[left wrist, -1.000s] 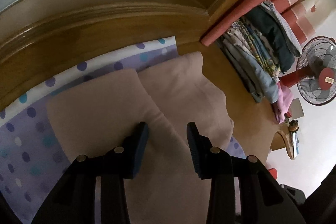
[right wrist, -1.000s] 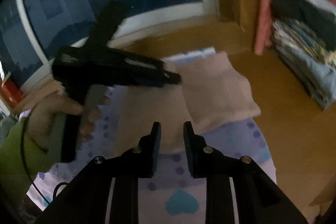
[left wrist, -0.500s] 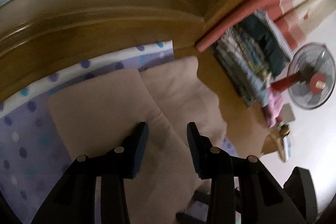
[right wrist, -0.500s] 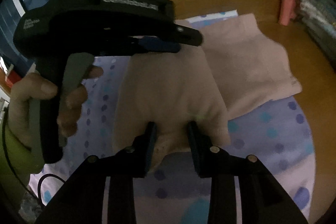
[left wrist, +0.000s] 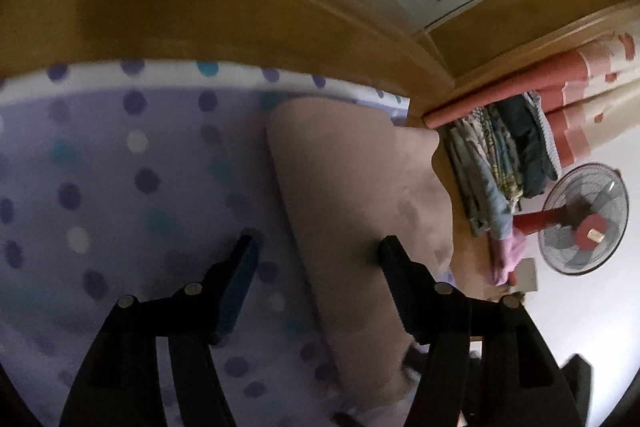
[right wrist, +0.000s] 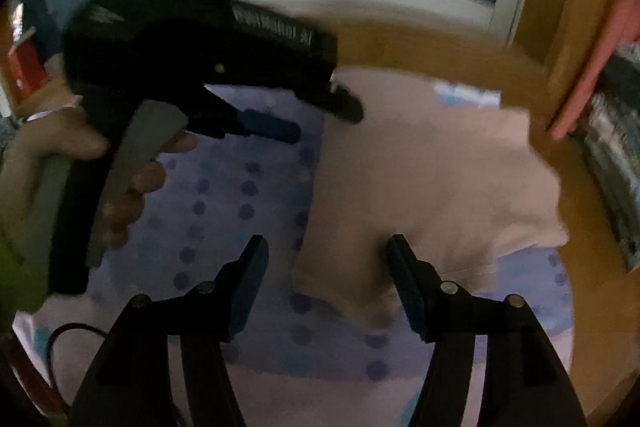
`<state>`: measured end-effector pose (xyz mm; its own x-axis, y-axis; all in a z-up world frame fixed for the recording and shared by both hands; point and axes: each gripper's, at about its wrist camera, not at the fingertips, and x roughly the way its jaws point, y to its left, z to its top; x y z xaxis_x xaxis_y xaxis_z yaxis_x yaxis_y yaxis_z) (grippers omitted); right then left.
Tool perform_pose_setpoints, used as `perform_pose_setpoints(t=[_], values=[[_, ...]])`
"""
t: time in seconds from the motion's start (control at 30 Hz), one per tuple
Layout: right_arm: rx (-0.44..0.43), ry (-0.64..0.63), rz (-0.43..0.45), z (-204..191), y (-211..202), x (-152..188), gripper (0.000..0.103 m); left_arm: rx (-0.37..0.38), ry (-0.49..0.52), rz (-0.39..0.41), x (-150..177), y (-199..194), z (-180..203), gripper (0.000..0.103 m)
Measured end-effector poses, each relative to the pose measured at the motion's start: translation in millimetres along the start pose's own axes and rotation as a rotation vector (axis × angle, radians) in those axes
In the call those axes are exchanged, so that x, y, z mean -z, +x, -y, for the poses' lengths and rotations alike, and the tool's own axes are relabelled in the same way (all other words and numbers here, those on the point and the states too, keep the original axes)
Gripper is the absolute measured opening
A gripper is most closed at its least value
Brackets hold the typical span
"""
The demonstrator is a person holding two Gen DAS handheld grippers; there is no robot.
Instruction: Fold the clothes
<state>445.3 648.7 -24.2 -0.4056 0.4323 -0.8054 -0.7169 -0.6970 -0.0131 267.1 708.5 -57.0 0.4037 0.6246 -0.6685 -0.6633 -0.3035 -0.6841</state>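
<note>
The pink-beige garment lies flat on the dotted purple sheet, on its far right part, and its right edge hangs a little over onto the wooden floor. It looks folded over already, with one long soft fold line down its left side. The right gripper is wide open and holds nothing; the near corner of the cloth sits between its two fingers. The left gripper is wide open too and holds nothing, with the fold line of the garment between its fingers. In the right wrist view, the person's left hand holds the black handle of that tool up above the sheet. The step looks like letting go after a fold, or getting ready for the next one. To do it well, each gripper should probably pinch one near corner, taking all the layers at once, then lift both sides evenly and lay the cloth down slowly so no bumps form. The edge on the floor may need a pull back onto the sheet. There is no box or basket to be seen. A stack of folded clothes stands by the red curtain, near a fan.
</note>
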Motion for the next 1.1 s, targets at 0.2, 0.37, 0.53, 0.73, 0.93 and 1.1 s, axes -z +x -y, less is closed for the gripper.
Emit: perform_pose_setpoints(t=[0.2, 0.37, 0.53, 0.73, 0.93, 1.1], values=[[0.050, 0.025, 0.008, 6.8, 4.2, 2.3, 0.027, 0.085, -0.046, 0.025, 4.3, 7.2, 5.3, 0.046], [-0.067, 0.152, 0.041, 46.5, -22.4, -4.0, 0.016, 0.018, 0.098, 0.052, 5.8, -3.1, 50.5, 0.046], [-0.118, 0.248, 0.120, 85.8, -65.6, -6.3, 0.015, 0.041, 0.188, 0.070, -4.7, -0.2, 108.0, 0.046], [-0.141, 0.371, 0.157, 149.0, -79.6, 4.9, 0.015, 0.019, 0.279, 0.028, -18.9, 46.4, 165.6, 0.046], [-0.192, 0.514, 0.094, 232.0, -35.3, 13.5, 0.016, -0.039, 0.327, -0.068, -28.5, 114.7, 188.2, 0.047], [-0.216, 0.536, 0.037, 253.7, -30.8, 21.0, 0.024, -0.103, 0.334, -0.108, -26.0, 146.8, 193.4, 0.047]])
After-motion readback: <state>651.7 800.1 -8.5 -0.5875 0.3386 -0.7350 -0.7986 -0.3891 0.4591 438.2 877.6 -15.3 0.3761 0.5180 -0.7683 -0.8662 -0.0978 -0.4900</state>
